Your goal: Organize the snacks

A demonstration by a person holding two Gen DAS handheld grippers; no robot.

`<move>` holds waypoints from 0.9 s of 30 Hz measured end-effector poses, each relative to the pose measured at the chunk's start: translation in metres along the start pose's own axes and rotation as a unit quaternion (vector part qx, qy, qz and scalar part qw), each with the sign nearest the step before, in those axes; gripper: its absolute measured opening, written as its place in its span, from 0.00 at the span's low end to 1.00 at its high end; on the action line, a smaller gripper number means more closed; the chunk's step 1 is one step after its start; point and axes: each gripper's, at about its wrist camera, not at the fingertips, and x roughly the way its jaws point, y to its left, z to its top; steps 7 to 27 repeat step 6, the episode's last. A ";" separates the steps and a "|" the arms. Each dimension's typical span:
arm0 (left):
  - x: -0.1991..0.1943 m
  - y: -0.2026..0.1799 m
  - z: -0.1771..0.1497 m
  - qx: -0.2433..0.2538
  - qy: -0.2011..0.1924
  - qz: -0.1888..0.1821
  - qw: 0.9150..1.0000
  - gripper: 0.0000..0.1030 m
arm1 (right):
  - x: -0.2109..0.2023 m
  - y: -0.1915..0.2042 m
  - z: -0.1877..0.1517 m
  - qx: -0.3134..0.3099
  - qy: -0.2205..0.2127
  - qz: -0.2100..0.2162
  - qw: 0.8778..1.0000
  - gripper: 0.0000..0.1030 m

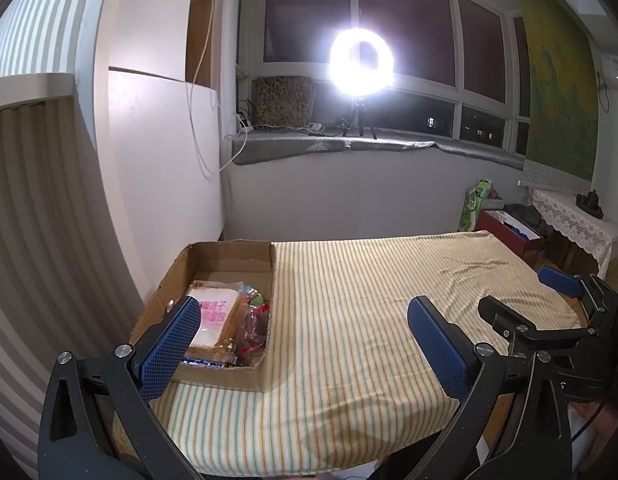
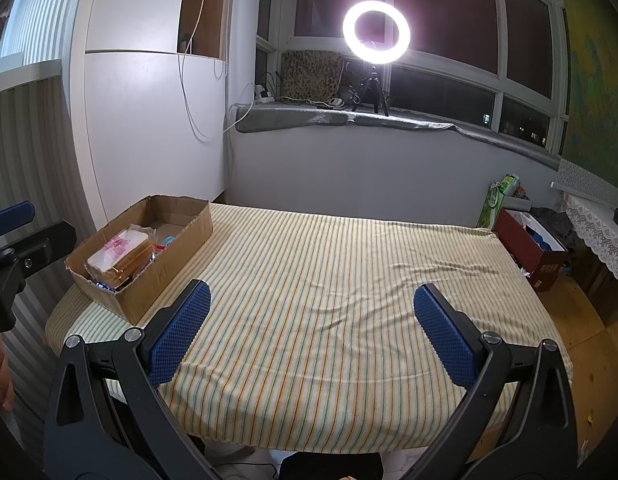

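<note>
Cardboard box at left of frame holds snacks; white packet bears pink print, unreadable. Left gripper and right gripper: fingers wide, empty.

The clear-wrapped white bread packet lying in the shallow brown cardboard box carries a pink label with printed Chinese characters, too blurred to read. No other lettering is legible in either view.
</note>
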 end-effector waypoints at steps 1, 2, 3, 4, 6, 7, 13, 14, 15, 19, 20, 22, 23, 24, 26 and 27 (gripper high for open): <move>-0.001 0.000 -0.001 0.001 -0.002 0.000 1.000 1.00 | 0.000 0.000 0.000 0.000 0.000 0.000 1.000 1.00; -0.002 0.000 -0.002 0.002 -0.006 0.002 1.000 0.99 | 0.000 0.000 0.000 0.000 0.001 0.000 1.000 1.00; -0.002 -0.001 -0.002 0.005 -0.009 0.002 1.000 0.99 | 0.001 0.000 0.000 0.000 0.001 0.000 1.000 1.00; -0.003 -0.002 -0.002 0.009 -0.011 0.003 1.000 0.99 | 0.001 -0.001 -0.001 0.001 0.001 -0.001 1.000 1.00; -0.004 -0.004 -0.002 0.014 -0.016 0.006 1.000 0.99 | 0.001 -0.001 -0.002 0.001 0.001 -0.001 1.000 1.00; -0.004 -0.004 -0.002 0.014 -0.016 0.006 1.000 0.99 | 0.001 -0.001 -0.002 0.001 0.001 -0.001 1.000 1.00; -0.004 -0.004 -0.002 0.014 -0.016 0.006 1.000 0.99 | 0.001 -0.001 -0.002 0.001 0.001 -0.001 1.000 1.00; -0.004 -0.004 -0.002 0.014 -0.016 0.006 1.000 0.99 | 0.001 -0.001 -0.002 0.001 0.001 -0.001 1.000 1.00; -0.004 -0.004 -0.002 0.014 -0.016 0.006 1.000 0.99 | 0.001 -0.001 -0.002 0.001 0.001 -0.001 1.000 1.00; -0.004 -0.004 -0.002 0.014 -0.016 0.006 1.000 0.99 | 0.001 -0.001 -0.002 0.001 0.001 -0.001 1.000 1.00; -0.004 -0.004 -0.002 0.014 -0.016 0.006 1.000 0.99 | 0.001 -0.001 -0.002 0.001 0.001 -0.001 1.000 1.00; -0.004 -0.004 -0.002 0.014 -0.016 0.006 1.000 0.99 | 0.001 -0.001 -0.002 0.001 0.001 -0.001 1.000 1.00; -0.004 -0.004 -0.002 0.014 -0.016 0.006 1.000 0.99 | 0.001 -0.001 -0.002 0.001 0.001 -0.001 1.000 1.00; -0.004 -0.004 -0.002 0.014 -0.016 0.006 1.000 0.99 | 0.001 -0.001 -0.002 0.001 0.001 -0.001 1.000 1.00; -0.004 -0.004 -0.002 0.014 -0.016 0.006 1.000 0.99 | 0.001 -0.001 -0.002 0.001 0.001 -0.001 1.000 1.00; -0.004 -0.004 -0.002 0.014 -0.016 0.006 1.000 0.99 | 0.001 -0.001 -0.002 0.001 0.001 -0.001 1.000 1.00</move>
